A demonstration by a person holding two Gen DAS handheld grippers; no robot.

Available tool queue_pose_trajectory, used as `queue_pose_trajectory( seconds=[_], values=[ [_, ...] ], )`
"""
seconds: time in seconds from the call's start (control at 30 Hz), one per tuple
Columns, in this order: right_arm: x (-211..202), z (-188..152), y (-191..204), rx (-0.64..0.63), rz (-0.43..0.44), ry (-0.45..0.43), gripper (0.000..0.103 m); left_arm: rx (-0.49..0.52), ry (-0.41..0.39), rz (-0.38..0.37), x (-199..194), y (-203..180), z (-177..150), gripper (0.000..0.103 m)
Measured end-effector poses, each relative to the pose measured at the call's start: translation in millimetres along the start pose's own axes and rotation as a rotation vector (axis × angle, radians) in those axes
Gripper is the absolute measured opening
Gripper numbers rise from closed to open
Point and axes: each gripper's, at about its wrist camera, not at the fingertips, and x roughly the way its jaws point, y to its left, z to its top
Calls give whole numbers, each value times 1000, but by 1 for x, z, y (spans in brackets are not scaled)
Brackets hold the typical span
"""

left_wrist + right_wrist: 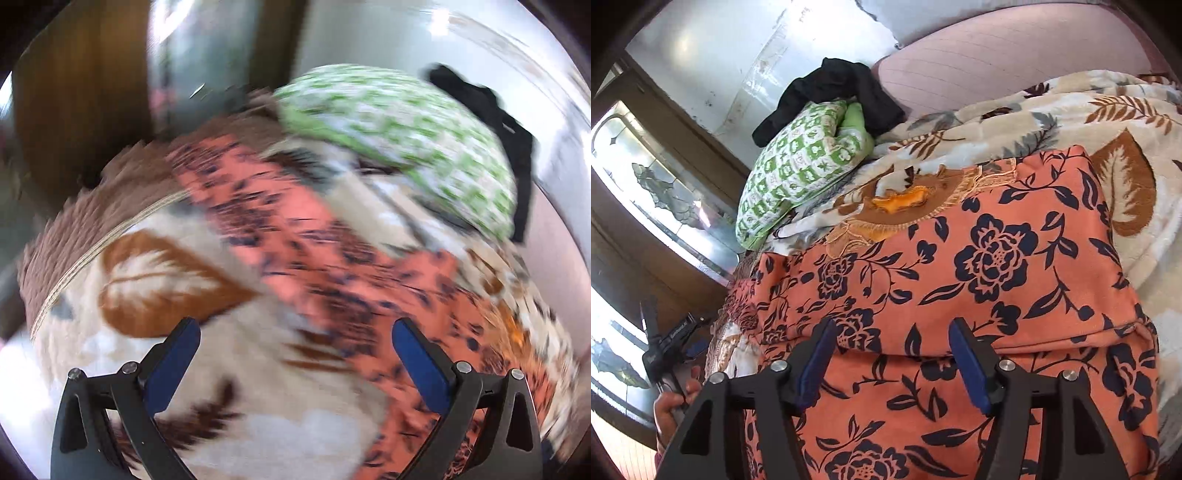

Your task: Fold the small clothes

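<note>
An orange garment with dark blue flowers (979, 266) lies folded on a leaf-patterned blanket (1126, 184), with a fold edge crossing just ahead of my right gripper (892, 354). That gripper hangs over the cloth, open, and nothing is pinched between its blue pads (966, 354). The left wrist view is blurred by motion. My left gripper (295, 350) is wide open and empty above the blanket (155, 288), with the orange garment (314, 240) running diagonally past its right finger. At the right wrist view's left edge, a hand (672, 402) holds the left gripper's black body (668, 343) beside the bed.
A green-and-white patterned pillow (798, 162) lies at the far side of the blanket with a black garment (831, 96) behind it. A pink surface (997, 55) rises beyond. A wood-framed window (646, 177) lines the left side.
</note>
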Motion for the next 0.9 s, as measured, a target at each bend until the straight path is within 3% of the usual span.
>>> queue_pose_trajectory(
  seconds=[0.13,0.27,0.43,0.53,0.6,0.7,0.9],
  values=[
    [-3,0,2,4,19,-6,67,-67,11,42,11,57,36,103],
    [-3,0,3,-8,26,-12,67,-163,22,-3,21,94,71,103],
    [0,0,0,-4,28,-8,67,-320,83,-158,61,117,101,102],
    [3,1,-3,1,23,-5,67,-348,92,-192,83,114,104,89],
    [4,1,-5,3,21,-7,67,-361,117,-216,97,111,104,68],
    [7,2,-7,3,16,-5,67,-382,155,-235,116,107,101,51],
    [13,1,-10,9,5,5,67,-431,103,-285,134,106,105,50]
  ],
)
